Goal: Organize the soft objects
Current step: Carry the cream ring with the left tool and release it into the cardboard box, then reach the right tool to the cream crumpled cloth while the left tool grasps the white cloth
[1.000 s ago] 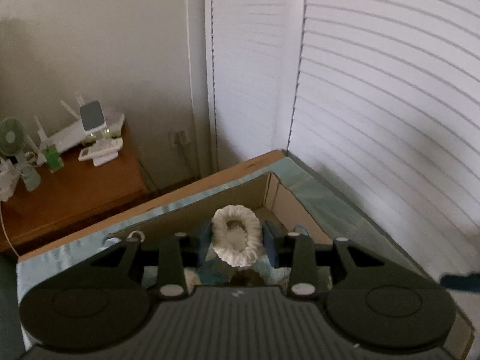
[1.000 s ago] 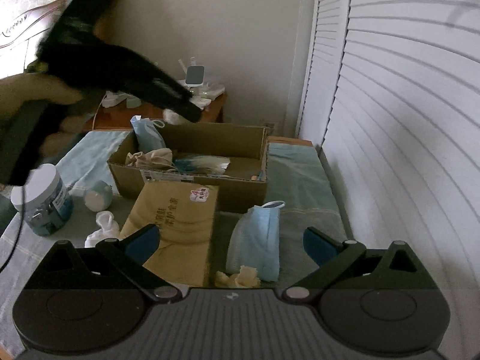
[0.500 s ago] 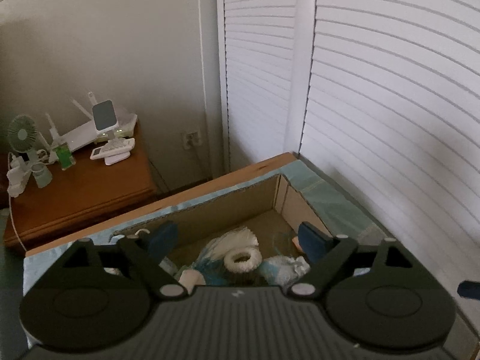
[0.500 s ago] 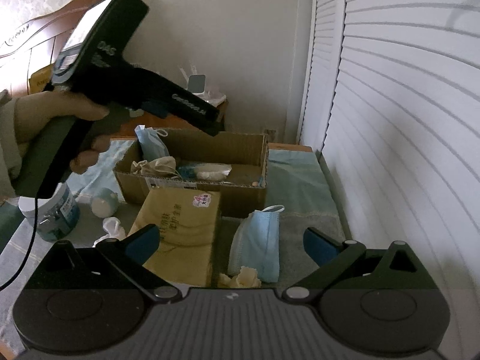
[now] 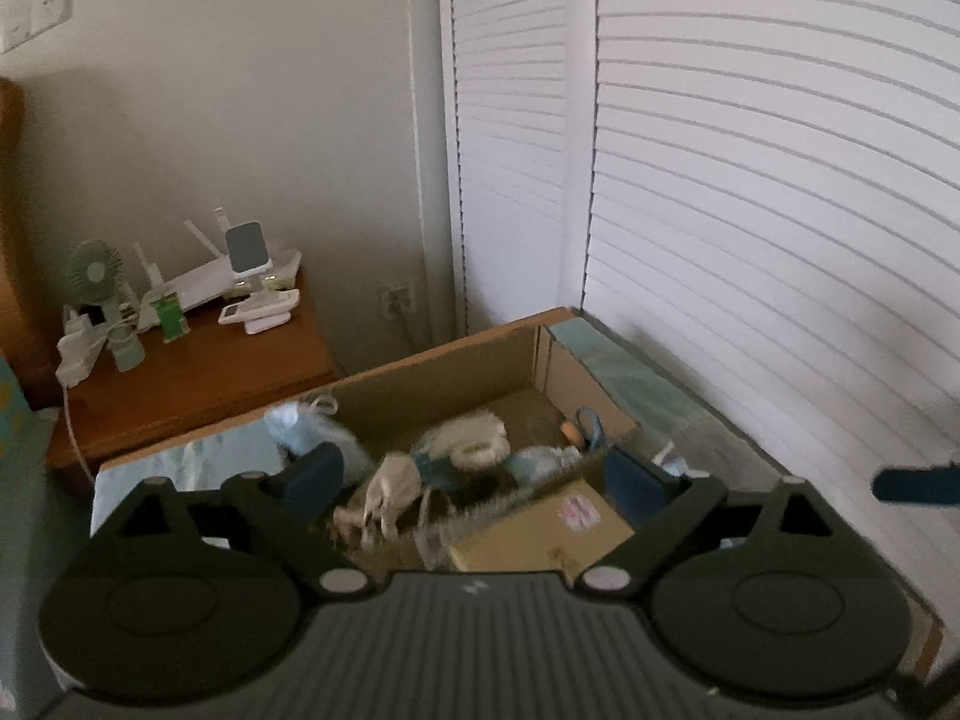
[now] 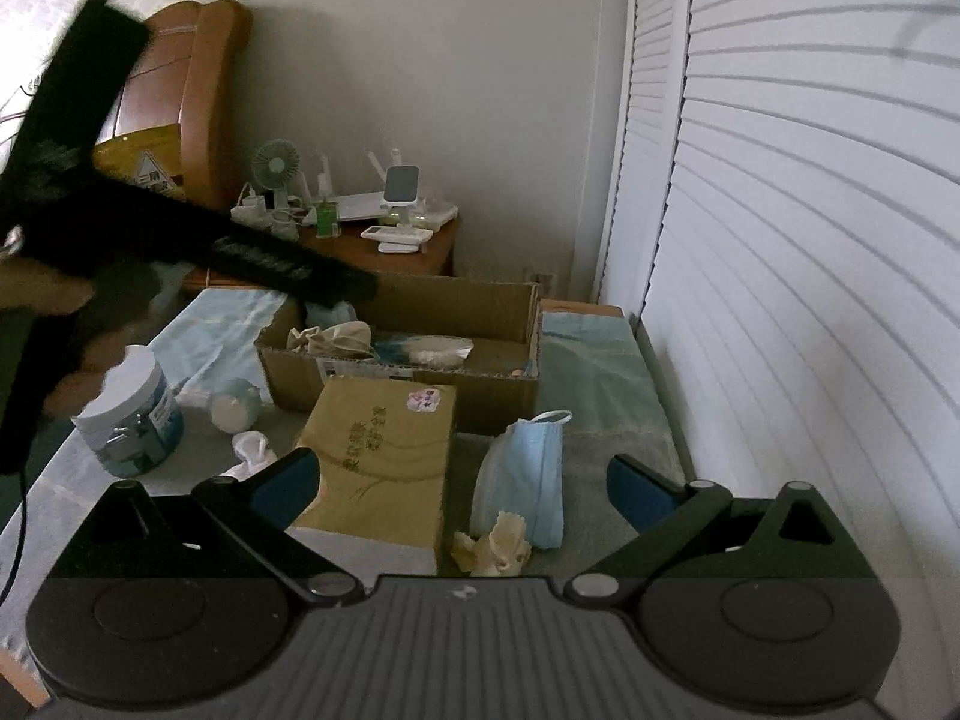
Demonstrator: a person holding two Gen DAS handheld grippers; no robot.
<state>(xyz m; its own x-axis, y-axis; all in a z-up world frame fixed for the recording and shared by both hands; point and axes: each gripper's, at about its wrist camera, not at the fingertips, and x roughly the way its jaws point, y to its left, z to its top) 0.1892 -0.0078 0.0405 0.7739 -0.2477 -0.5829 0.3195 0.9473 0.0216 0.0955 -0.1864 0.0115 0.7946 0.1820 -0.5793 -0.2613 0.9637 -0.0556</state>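
Note:
An open cardboard box stands on the table and also shows in the left wrist view. In it lie a white fluffy ring, a beige cloth and other soft items. My left gripper is open and empty above the box's near side; it also shows in the right wrist view. My right gripper is open and empty, low over the table. Before it lie a blue face mask and a crumpled yellowish tissue.
A yellow tissue box lies in front of the cardboard box. A white-lidded jar, a small round tub and a white cloth scrap sit at the left. A wooden nightstand with gadgets stands behind. Louvred doors close the right side.
My left gripper opened and let the white fluffy ring drop into the box, then drew back and up. The right gripper stayed nearly still.

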